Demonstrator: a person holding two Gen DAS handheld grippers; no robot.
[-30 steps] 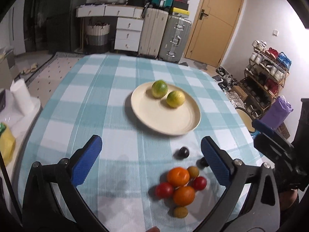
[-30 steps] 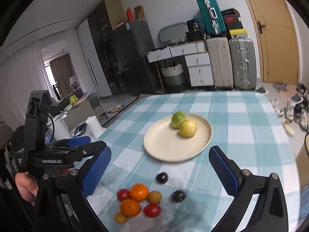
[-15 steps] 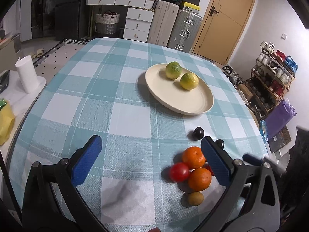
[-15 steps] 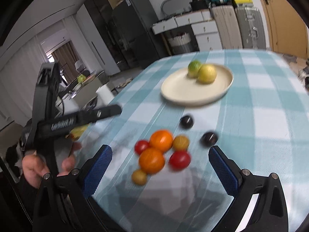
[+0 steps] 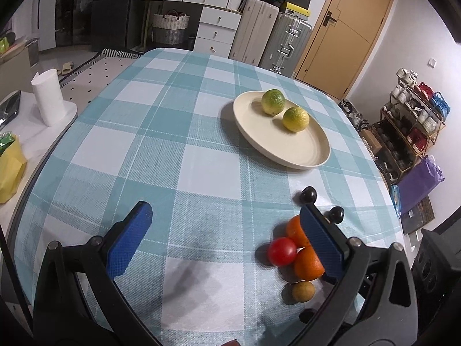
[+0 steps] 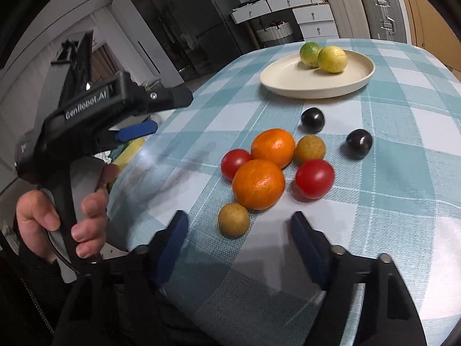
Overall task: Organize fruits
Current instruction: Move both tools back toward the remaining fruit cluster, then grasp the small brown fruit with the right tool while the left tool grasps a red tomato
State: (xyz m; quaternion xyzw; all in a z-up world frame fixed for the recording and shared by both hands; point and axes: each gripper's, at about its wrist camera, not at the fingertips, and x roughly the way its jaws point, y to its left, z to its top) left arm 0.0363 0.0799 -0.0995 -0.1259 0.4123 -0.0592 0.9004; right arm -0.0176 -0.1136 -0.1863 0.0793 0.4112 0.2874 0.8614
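Observation:
A cream plate (image 6: 288, 86) holds a green citrus (image 6: 309, 54) and a yellow one (image 6: 332, 59). Nearer on the checked cloth lie two oranges (image 6: 258, 184), two red tomatoes (image 6: 314, 178), two small brown fruits and two dark plums (image 6: 358, 143). My right gripper (image 6: 239, 225) hovers low at the near side of the cluster. Its jaws are closing, and the nearest brown fruit (image 6: 233, 219) sits between the tips, untouched. My left gripper (image 5: 224, 213) is open over bare cloth. Its right finger (image 5: 319, 239) hides part of the oranges (image 5: 305, 262).
A hand (image 6: 57, 219) grips the left tool's handle off the table's left edge. Beside the table stand a paper roll (image 5: 47, 98) and a yellow bag (image 5: 8, 170). Suitcases (image 5: 276, 37) line the back wall, and a shoe rack (image 5: 415, 121) stands on the right.
The right gripper dropped toward the fruit cluster and its jaws narrowed. The left gripper sank a little, so the cluster now sits partly behind its right finger.

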